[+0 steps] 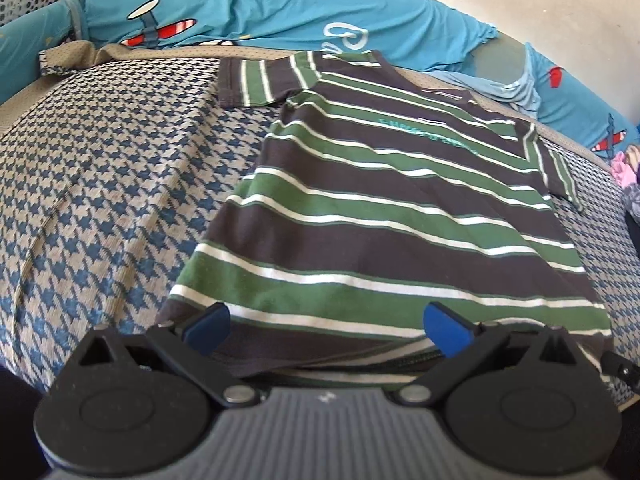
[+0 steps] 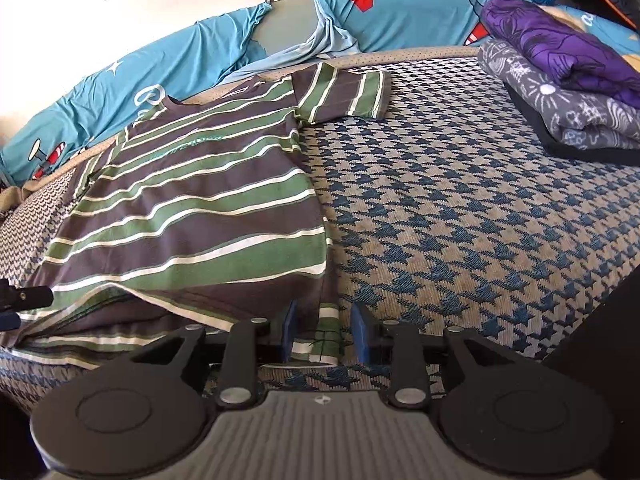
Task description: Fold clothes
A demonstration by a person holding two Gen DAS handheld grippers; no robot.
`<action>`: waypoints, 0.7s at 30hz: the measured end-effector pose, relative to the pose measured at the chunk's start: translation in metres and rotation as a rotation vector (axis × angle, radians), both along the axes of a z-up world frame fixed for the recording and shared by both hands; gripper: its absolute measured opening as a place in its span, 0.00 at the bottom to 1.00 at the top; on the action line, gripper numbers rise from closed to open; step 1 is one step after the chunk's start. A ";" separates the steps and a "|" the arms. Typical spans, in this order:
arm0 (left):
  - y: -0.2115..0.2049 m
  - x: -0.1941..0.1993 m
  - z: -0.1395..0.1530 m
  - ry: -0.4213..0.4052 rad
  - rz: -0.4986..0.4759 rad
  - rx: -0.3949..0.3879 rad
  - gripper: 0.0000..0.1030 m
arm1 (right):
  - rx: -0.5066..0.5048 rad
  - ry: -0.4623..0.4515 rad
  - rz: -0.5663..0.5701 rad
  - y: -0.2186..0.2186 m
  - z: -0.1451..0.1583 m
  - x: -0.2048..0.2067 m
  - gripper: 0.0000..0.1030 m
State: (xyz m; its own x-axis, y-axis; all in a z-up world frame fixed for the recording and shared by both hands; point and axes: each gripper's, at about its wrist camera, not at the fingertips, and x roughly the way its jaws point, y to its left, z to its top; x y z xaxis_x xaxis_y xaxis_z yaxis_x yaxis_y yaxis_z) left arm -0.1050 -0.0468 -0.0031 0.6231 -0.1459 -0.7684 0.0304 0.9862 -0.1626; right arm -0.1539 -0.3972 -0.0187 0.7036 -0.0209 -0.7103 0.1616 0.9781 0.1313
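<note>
A bed covered in blue-and-beige houndstooth fabric (image 2: pixel 460 200) fills both views. On it lies a brown, green and white striped T-shirt (image 1: pixel 380 216), spread flat. The left gripper (image 1: pixel 326 330) stands spread wide over the shirt's near hem, gripping nothing. The right gripper (image 2: pixel 324 334) has its blue pads (image 2: pixel 362 334) either side of a hem corner; whether they pinch it is unclear.

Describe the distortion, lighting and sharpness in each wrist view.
Left wrist view: fisheye bows the bed edge, dark corners, bright wall top right, striped T-shirt slightly soft. Right wrist view: same curvature, wall overexposed top left, folded blankets evenly lit.
</note>
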 end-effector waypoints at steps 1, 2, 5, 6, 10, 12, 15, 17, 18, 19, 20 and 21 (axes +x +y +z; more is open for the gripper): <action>0.001 0.001 -0.001 0.003 0.008 0.004 1.00 | -0.011 0.000 0.000 0.002 0.000 0.000 0.16; 0.001 0.001 -0.001 0.007 0.016 0.007 1.00 | -0.017 -0.002 0.001 0.003 -0.001 0.001 0.14; 0.004 0.003 -0.003 0.014 0.037 0.016 1.00 | -0.036 -0.010 -0.034 0.000 0.001 -0.002 0.02; 0.005 0.003 -0.003 0.014 0.043 0.018 1.00 | -0.043 -0.014 -0.049 -0.001 0.002 -0.004 0.02; 0.009 0.003 -0.003 0.019 0.062 0.013 1.00 | -0.054 0.021 -0.159 -0.015 0.001 -0.006 0.01; 0.009 0.003 -0.003 0.023 0.064 0.012 1.00 | -0.058 0.028 -0.188 -0.020 0.001 -0.007 0.01; 0.006 0.003 -0.004 0.026 0.058 0.018 1.00 | -0.039 -0.031 -0.131 -0.017 0.007 -0.011 0.01; 0.004 0.003 -0.004 0.028 0.050 0.028 1.00 | -0.064 -0.066 -0.097 -0.011 0.010 -0.013 0.02; 0.001 0.003 -0.005 0.029 0.042 0.042 1.00 | -0.072 -0.080 -0.079 -0.008 0.011 -0.014 0.02; -0.001 0.002 -0.006 0.031 0.034 0.056 1.00 | -0.064 -0.089 -0.058 -0.005 0.012 -0.014 0.03; -0.003 0.002 -0.007 0.033 0.026 0.069 1.00 | -0.049 -0.095 -0.036 -0.003 0.012 -0.014 0.03; -0.005 0.001 -0.008 0.035 0.018 0.083 1.00 | -0.038 -0.100 -0.015 0.000 0.012 -0.014 0.05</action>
State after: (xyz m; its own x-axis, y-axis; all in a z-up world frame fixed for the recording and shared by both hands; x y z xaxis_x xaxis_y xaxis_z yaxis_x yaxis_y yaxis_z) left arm -0.1035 -0.0521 -0.0106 0.5978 -0.0697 -0.7986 0.0080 0.9967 -0.0810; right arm -0.1675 -0.3976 -0.0063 0.7704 -0.0572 -0.6350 0.1641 0.9802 0.1107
